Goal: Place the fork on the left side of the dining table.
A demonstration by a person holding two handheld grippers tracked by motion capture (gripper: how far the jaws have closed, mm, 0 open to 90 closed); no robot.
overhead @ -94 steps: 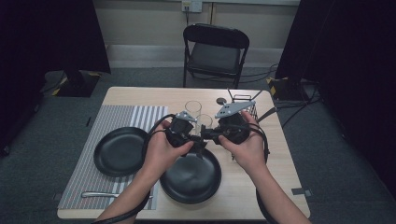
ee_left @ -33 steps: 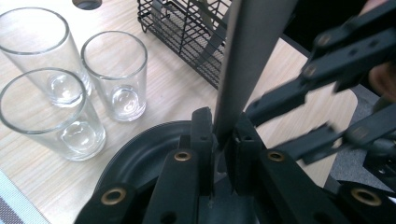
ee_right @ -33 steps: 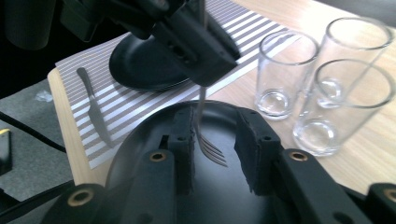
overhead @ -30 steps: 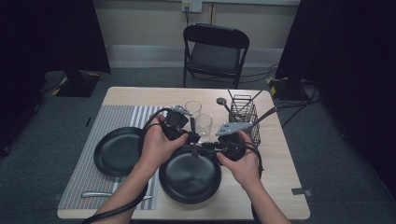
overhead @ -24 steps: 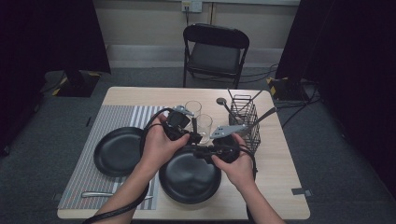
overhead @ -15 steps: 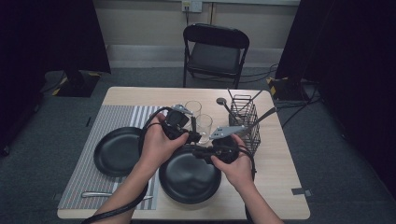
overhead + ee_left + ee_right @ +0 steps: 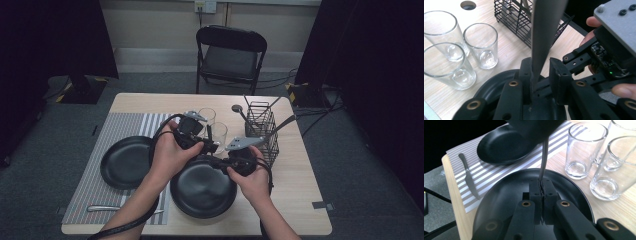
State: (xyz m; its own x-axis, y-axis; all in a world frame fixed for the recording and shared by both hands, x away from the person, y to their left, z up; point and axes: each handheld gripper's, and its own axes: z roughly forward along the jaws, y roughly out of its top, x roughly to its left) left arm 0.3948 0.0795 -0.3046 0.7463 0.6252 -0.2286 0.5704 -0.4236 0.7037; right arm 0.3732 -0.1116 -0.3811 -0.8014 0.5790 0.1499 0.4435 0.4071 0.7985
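A flat grey metal utensil handle (image 7: 544, 37) stands upright between my two grippers, over the near black plate (image 7: 202, 192). My left gripper (image 7: 541, 68) has just been opening. The handle still leans on one pad, with a gap to the other pad (image 7: 557, 75). My right gripper (image 7: 542, 186) has just been closing and now pinches the thin handle (image 7: 544, 157) between its pads. In the high view the left gripper (image 7: 212, 147) and right gripper (image 7: 221, 161) meet tip to tip above the plate's far rim. The utensil's working end is hidden.
Three empty glasses (image 7: 481, 45) stand just behind the near plate. A black wire basket (image 7: 260, 127) holding utensils is at the right. A second black plate (image 7: 125, 162) and a knife (image 7: 469, 178) lie on the striped placemat (image 7: 95, 190). A folding chair (image 7: 230, 55) stands beyond the table.
The right hand has slid left until its gripper meets the left one. Since three seconds ago both hands have come down and nearer, over the near plate.
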